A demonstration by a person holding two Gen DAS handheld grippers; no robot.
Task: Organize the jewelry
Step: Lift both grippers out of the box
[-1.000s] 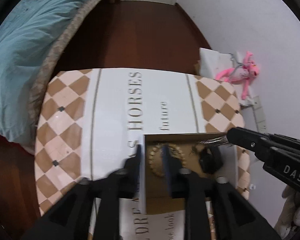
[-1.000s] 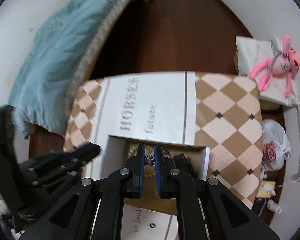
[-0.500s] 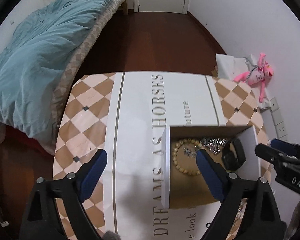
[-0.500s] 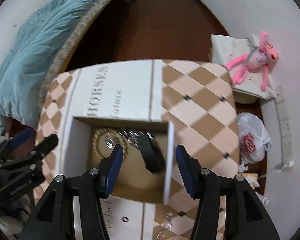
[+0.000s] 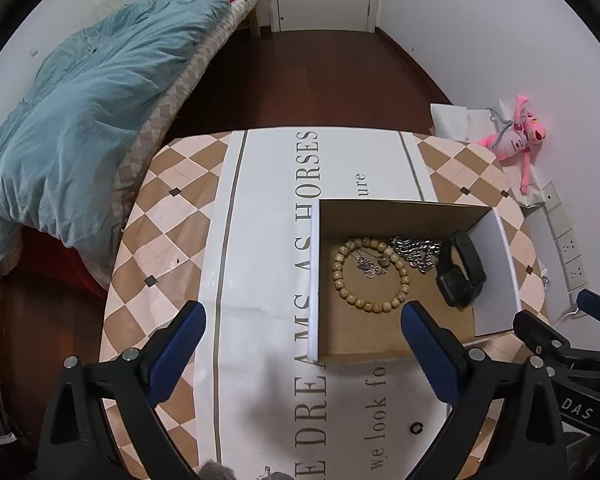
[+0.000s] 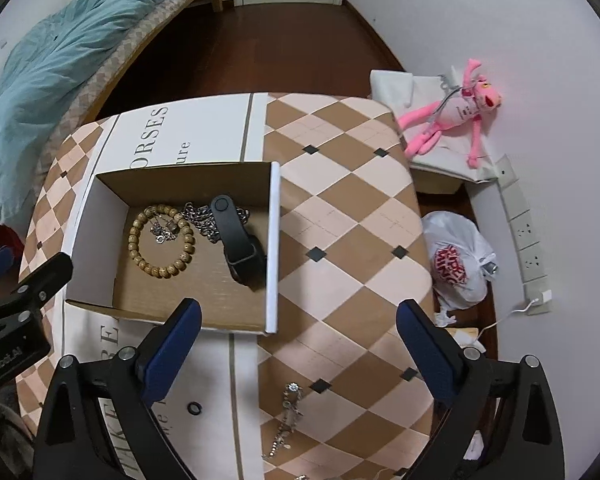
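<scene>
An open cardboard box [image 5: 314, 264] [image 6: 274, 240] sits on the table. Inside lie a wooden bead bracelet [image 5: 370, 276] [image 6: 162, 240], a small silver piece [image 5: 374, 266] [image 6: 164, 232], a silver chain [image 5: 416, 250] [image 6: 198, 218] and a black smart band [image 5: 460, 268] [image 6: 238, 242]. A black ring [image 5: 416, 427] [image 6: 195, 408] and a silver chain [image 6: 288, 420] lie on the table in front of the box. My left gripper [image 5: 302, 348] is open and empty above the table beside the box. My right gripper [image 6: 298, 344] is open and empty above the box's near right corner.
The table [image 6: 340, 240] has a checkered cloth with a white lettered runner [image 5: 268, 220]. A bed with a teal duvet [image 5: 80, 128] stands on the left. A pink plush toy [image 6: 456, 116], a white plastic bag [image 6: 456, 260] and wall sockets [image 6: 528, 236] are on the right.
Both grippers opened and pulled back up from the box. The small silver piece the right gripper held now lies inside the bead bracelet.
</scene>
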